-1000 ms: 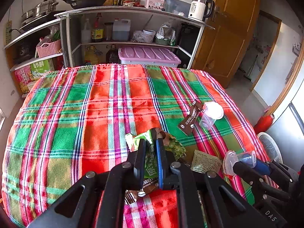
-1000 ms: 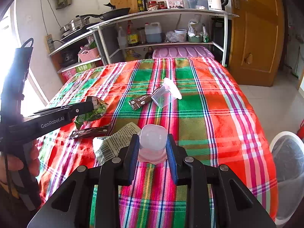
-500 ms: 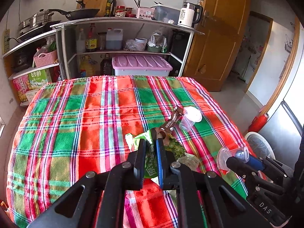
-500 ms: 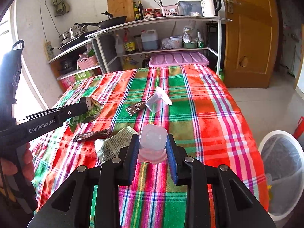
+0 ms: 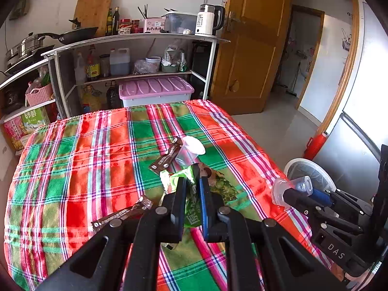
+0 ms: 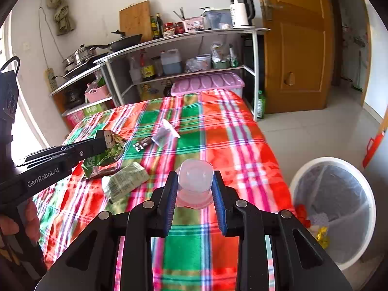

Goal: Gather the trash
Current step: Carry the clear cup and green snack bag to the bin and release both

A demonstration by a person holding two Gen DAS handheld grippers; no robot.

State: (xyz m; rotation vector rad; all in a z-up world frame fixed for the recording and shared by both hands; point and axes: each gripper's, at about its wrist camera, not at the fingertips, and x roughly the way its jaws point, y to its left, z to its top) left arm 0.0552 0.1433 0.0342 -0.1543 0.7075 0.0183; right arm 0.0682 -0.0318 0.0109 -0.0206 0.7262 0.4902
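Note:
My left gripper (image 5: pixel 192 184) is shut on a green snack wrapper (image 5: pixel 191 201) and holds it above the plaid tablecloth (image 5: pixel 97 150); it also shows in the right wrist view (image 6: pixel 109 140) with the wrapper (image 6: pixel 106 156). My right gripper (image 6: pixel 195 186) is shut on a clear plastic cup (image 6: pixel 195 181), also seen in the left wrist view (image 5: pixel 291 189). A white bin (image 6: pixel 334 208) with a liner stands on the floor to the right. On the cloth lie another clear cup (image 5: pixel 190 150), a dark brown wrapper (image 5: pixel 165 158), a second brown wrapper (image 5: pixel 121 214) and a pale green packet (image 6: pixel 123 180).
A metal shelf rack (image 5: pixel 135 55) with bottles, pans and a kettle (image 5: pixel 208 20) stands behind the table. A pink-lidded box (image 5: pixel 155 89) sits under it. A wooden door (image 5: pixel 252 48) is at the right. A red object (image 5: pixel 315 145) stands on the floor by the bin.
Both grippers have lifted and swung right with their loads. The bin has come further into both views. The pale green packet is uncovered on the cloth.

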